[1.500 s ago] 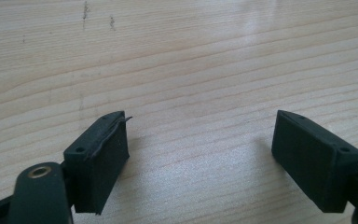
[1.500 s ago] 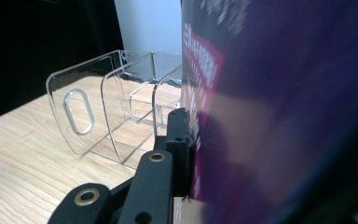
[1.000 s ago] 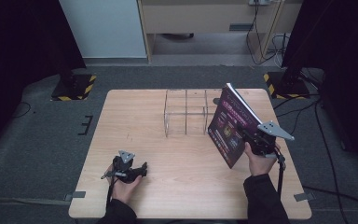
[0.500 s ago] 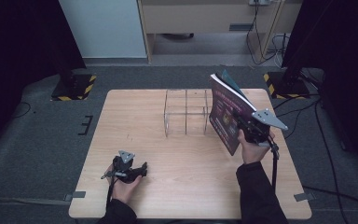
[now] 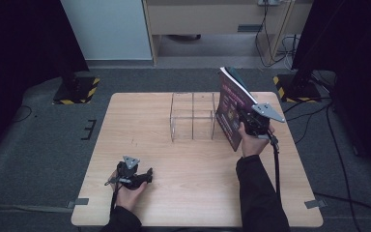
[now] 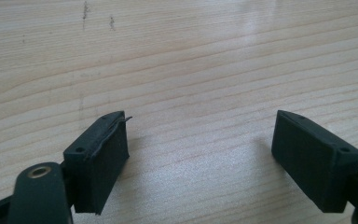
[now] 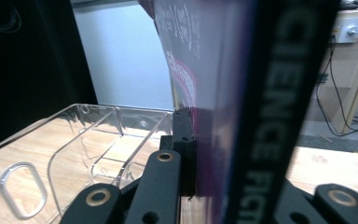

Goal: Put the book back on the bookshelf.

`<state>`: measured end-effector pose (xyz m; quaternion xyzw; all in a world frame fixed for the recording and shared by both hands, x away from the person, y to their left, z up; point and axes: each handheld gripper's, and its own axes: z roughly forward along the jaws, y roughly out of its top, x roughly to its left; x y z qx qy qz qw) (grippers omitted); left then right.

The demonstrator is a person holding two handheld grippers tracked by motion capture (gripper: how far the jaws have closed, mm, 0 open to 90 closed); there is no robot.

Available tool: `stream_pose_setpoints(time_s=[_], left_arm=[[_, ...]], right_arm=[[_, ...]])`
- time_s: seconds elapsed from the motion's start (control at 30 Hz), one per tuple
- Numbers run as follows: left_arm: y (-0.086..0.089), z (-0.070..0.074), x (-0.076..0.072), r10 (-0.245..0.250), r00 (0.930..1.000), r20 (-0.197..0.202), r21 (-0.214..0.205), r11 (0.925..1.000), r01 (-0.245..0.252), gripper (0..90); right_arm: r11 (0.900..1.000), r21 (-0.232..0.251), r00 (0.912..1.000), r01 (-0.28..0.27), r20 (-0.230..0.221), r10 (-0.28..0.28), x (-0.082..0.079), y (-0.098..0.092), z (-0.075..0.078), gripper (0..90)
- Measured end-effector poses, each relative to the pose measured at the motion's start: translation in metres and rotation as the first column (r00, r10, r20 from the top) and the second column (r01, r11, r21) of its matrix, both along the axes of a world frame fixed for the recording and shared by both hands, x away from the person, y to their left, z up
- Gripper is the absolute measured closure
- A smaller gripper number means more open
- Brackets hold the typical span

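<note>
While the left tongs [image 5: 147, 175] stay open and empty at the counter's [image 5: 140, 121] seven o'clock, the right tongs [image 5: 241, 118], clamping the upright purple book [image 5: 229, 108], have carried it toward the clear organizer [image 5: 193, 116] at twelve o'clock.

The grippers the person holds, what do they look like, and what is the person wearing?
Both are black. The left gripper and the right gripper each carry a grey three-cornered plate on top, and a black cable trails from each. Up close, the jaws end in blocky black pads, with brass-coloured rivets at the joints. The person wears dark long sleeves.
</note>
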<state>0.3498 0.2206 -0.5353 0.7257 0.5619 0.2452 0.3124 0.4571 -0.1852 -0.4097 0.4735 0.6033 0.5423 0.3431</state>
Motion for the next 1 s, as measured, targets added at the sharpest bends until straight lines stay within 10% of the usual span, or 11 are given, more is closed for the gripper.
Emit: stream_pose_setpoints(time_s=[1.0], left_arm=[[0.0,0.0,0.0,0.0,1.0,0.0,0.0,1.0,0.0,17.4]], right_arm=[[0.9977,-0.007,0.9977,0.068,-0.001,-0.068,0.0,0.001,-0.007,70.7]])
